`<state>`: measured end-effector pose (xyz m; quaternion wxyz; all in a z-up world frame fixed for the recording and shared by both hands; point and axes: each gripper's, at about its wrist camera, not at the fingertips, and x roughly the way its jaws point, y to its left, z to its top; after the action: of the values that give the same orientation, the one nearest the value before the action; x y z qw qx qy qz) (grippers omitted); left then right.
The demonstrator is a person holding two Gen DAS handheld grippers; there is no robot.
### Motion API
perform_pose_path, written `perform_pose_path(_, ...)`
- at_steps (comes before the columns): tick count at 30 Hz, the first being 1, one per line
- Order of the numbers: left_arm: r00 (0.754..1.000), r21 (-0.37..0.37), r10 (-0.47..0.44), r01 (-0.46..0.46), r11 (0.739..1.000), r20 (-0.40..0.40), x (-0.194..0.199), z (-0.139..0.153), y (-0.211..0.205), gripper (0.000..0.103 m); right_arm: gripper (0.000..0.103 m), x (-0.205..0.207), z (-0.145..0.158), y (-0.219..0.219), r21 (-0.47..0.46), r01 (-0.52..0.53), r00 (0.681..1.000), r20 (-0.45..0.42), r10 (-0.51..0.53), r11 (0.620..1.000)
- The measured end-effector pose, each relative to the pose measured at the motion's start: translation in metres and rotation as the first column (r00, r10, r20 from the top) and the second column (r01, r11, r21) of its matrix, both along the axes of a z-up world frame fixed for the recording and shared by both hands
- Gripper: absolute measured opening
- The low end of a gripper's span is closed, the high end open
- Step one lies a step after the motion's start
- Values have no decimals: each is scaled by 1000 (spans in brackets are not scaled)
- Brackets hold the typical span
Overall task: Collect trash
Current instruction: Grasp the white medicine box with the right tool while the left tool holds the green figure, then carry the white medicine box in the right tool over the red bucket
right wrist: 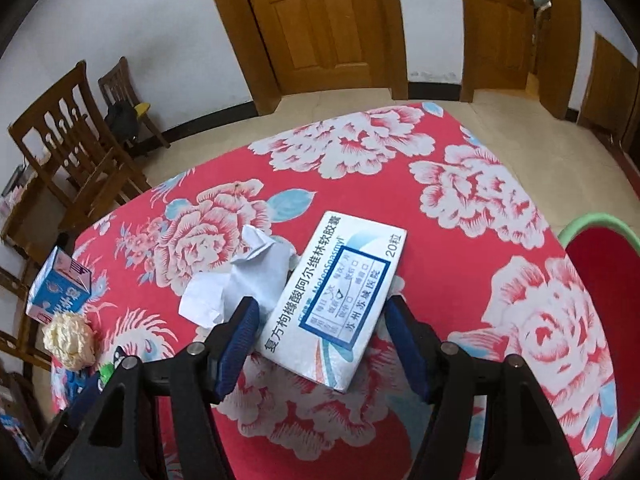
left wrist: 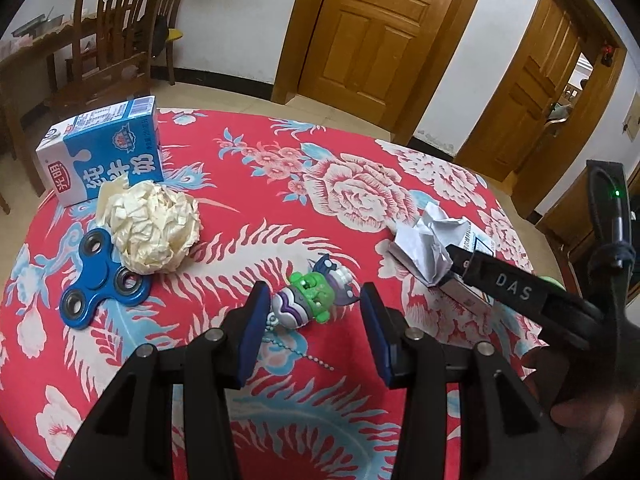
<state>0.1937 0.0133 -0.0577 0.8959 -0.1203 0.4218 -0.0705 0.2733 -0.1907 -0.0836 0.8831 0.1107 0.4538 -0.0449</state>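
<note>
My left gripper is open and empty, its fingers on either side of a green and purple toy keychain on the table. A cream crumpled paper ball and a blue milk carton lie at the left. My right gripper is open, its fingers on either side of a white medicine box; a crumpled white paper lies beside the box. In the left wrist view the right gripper reaches in from the right by the white paper.
A red floral cloth covers the table. A blue fidget spinner lies next to the cream ball. A green-rimmed red bin stands at the table's right edge. Wooden chairs and doors stand beyond the table.
</note>
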Motion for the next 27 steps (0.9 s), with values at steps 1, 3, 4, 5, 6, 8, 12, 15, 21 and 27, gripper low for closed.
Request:
perform_pose_path(1, 1000, 0, 0, 0, 1000, 1, 0, 0, 0, 47, 65, -1, 0, 0, -1, -5, 1000, 2, 5, 1000)
perform_pose_path(3, 1000, -2, 1, -1, 1000, 2, 0, 0, 0, 47, 63, -5, 0, -3, 5, -19, 1000, 5, 19, 1000)
perform_pose_path(4, 1000, -4, -1, 1, 1000, 2, 0, 0, 0, 47, 63, -8, 0, -5, 12, -24, 1000, 2, 24, 1000)
perform_pose_path(5, 1000, -5, -3, 3, 1000, 3, 0, 0, 0, 47, 62, -10, 1, -6, 16, -28, 1000, -2, 28, 999)
perform_pose_path(6, 1000, -6, -4, 4, 1000, 4, 0, 0, 0, 47, 62, -14, 1, -8, 25, -33, 999, -6, 33, 999)
perform_pose_path(8, 1000, -8, -10, 10, 1000, 9, -1, 0, -2, 47, 62, -22, 3, -13, 49, -41, 999, -5, 41, 998)
perform_pose_path(12, 1000, -11, -20, 20, 1000, 18, -2, 2, -4, 47, 62, -44, 9, -20, 70, -57, 998, 4, 57, 996)
perform_pose_path(15, 1000, -12, -23, 23, 1000, 19, -2, 2, -4, 47, 62, -62, 13, -28, 90, -63, 998, 12, 63, 994)
perform_pose_path(21, 999, -10, -26, 27, 1000, 21, -3, 2, -5, 47, 62, -100, 21, -47, 122, -54, 998, 38, 50, 991)
perform_pose_path(27, 997, -19, -67, 68, 998, 22, -6, 12, -10, 47, 62, -134, 23, -68, 152, -23, 999, 47, 16, 988)
